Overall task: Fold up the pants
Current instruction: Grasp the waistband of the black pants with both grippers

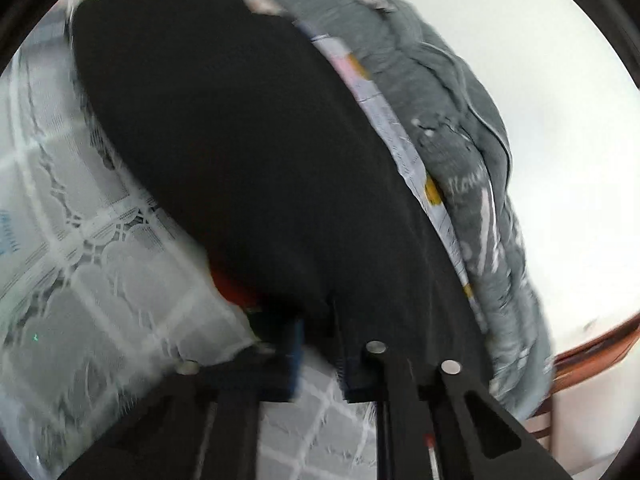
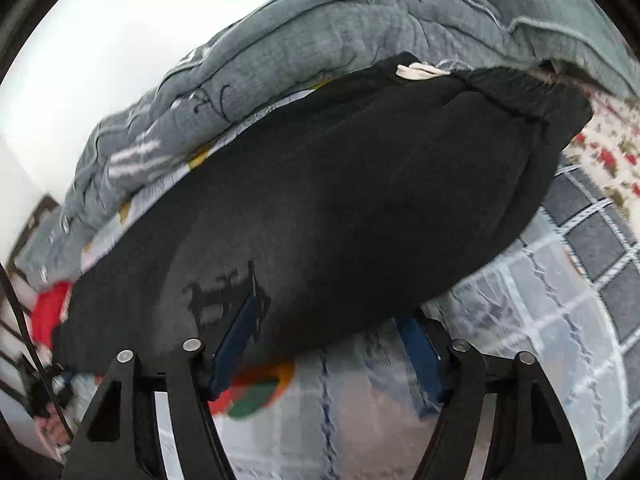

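Your left gripper (image 1: 320, 360) sits at six o'clock in its own view, and motion blur smears everything around it. Its two blue-padded fingers stand apart, with the hem of the black pants (image 1: 240, 152) hanging in or just beyond the gap; you cannot tell whether either pad touches the cloth. A red and green scrap (image 1: 240, 296) peeks from under the hem, too hidden to name.

Your right gripper (image 2: 332, 344) also has its fingers spread wide. One blue pad (image 2: 236, 340) lies against the pants (image 2: 340, 200), the other sits just under the cloth's lower edge, and nothing is pinched between them.

There is one pair of pants, spread long across a bed, its gathered waistband toward two o'clock in the right view. Under it lies a grey checked sheet overlaid with white lace (image 1: 100, 260). Farther off, a single grey quilt (image 2: 300, 40) is bunched along the far edge, from ten to two o'clock. Beyond it stands a plain white wall (image 1: 540, 80).
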The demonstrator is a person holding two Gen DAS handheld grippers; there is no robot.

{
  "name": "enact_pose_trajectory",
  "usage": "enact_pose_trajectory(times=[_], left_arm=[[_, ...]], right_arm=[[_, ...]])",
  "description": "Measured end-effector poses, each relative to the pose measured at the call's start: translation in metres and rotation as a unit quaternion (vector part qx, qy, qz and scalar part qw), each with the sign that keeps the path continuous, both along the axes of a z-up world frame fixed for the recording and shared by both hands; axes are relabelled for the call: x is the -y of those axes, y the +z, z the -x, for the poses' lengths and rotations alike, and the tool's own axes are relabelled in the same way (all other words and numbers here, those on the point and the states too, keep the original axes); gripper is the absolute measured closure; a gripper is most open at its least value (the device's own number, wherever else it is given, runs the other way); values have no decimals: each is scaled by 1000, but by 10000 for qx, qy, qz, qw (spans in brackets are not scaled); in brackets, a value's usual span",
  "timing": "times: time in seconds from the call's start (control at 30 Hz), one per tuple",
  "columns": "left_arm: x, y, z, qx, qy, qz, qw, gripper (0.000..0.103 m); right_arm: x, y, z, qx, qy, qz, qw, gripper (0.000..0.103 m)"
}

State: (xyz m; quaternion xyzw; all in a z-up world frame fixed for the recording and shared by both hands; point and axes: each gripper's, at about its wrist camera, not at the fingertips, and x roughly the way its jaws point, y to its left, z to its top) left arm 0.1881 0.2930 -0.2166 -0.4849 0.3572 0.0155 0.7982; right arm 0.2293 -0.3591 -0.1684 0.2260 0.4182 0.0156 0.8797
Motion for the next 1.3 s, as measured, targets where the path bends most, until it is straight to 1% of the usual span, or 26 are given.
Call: enact_pose_trajectory(times=[0.03, 0.07, 0.1, 0.17, 0.23, 0.27, 0.33, 0.4, 0.5, 0.57, 0.63, 0.7, 0.8, 0.9, 1.0, 1.03, 1.07, 1.1, 1.17, 1.2, 1.23, 1.3], left_arm=[[-1, -1, -1, -6, -25, 46, 10000, 93], [0, -1, -1, -16, -55, 6, 10000, 94], [3, 3, 1, -34, -77, -134, 9999, 95], [9, 13, 4, -7, -75, -475, 9988, 95], [13, 31, 7, 174, -114, -788, 9967, 95], [14, 43, 9, 310, -156, -941, 9950, 95], [15, 61, 3, 428, -245, -1147, 9922, 95], [19, 81, -7, 510, -336, -1428, 9879, 95], [27, 105, -26, 592, -274, -1789, 9817, 95], [35, 117, -44, 650, -216, -2093, 9755, 95], [44, 126, -69, 628, -132, -2367, 9695, 95], [51, 133, -97, 584, -123, -2625, 9631, 95], [61, 129, -137, 449, -100, -3115, 9491, 95], [68, 110, -163, 397, -60, -3367, 9408, 95], [76, 85, -175, 277, 10, -3691, 9290, 95], [78, 76, -175, 260, 12, -3746, 9268, 95], [78, 69, -176, 227, -12, -3718, 9280, 95], [76, 65, -178, 136, -86, -3604, 9327, 95], [71, 66, -177, 246, -91, -3464, 9377, 95], [69, 66, -175, 302, -78, -3432, 9388, 95], [71, 65, -174, 297, -83, -3447, 9382, 94], [77, 64, -174, 232, -105, -3612, 9321, 84]], right_arm=[[2, -2, -4, -35, -56, -91, 9999, 59], [3, -4, -8, -80, -57, -154, 9998, 69], [2, -6, -12, -141, -8, -212, 9997, 81], [1, -4, -14, -107, 88, -193, 9997, 86], [-2, 8, -12, 89, 122, -73, 9999, 89], [-4, 16, -11, 207, 161, -21, 9997, 89], [-10, 35, -11, 459, 250, 127, 9986, 90], [-15, 51, -18, 608, 342, 279, 9972, 90], [-24, 71, -34, 828, 445, 558, 9940, 90], [-27, 78, -46, 969, 444, 716, 9917, 90], [-28, 82, -65, 1015, 394, 649, 9919, 90], [-29, 86, -83, 1091, 321, 689, 9911, 90], [-37, 82, -117, 1095, 195, 797, 9906, 90], [-44, 64, -145, 1006, 111, 862, 9911, 90], [-50, 38, -160, 971, 0, 985, 9904, 90], [-52, 29, -164, 960, -35, 1046, 9899, 90], [-53, 23, -167, 900, -25, 1104, 9898, 87], [-55, 19, -171, 790, -1, 1146, 9903, 84], [-58, 16, -175, 700, 68, 1166, 9907, 76], [-58, 17, -174, 740, 107, 1151, 9905, 68], [-58, 18, -171, 775, 116, 1148, 9903, 63], [-59, 20, -166, 859, 118, 1168, 9894, 57]])
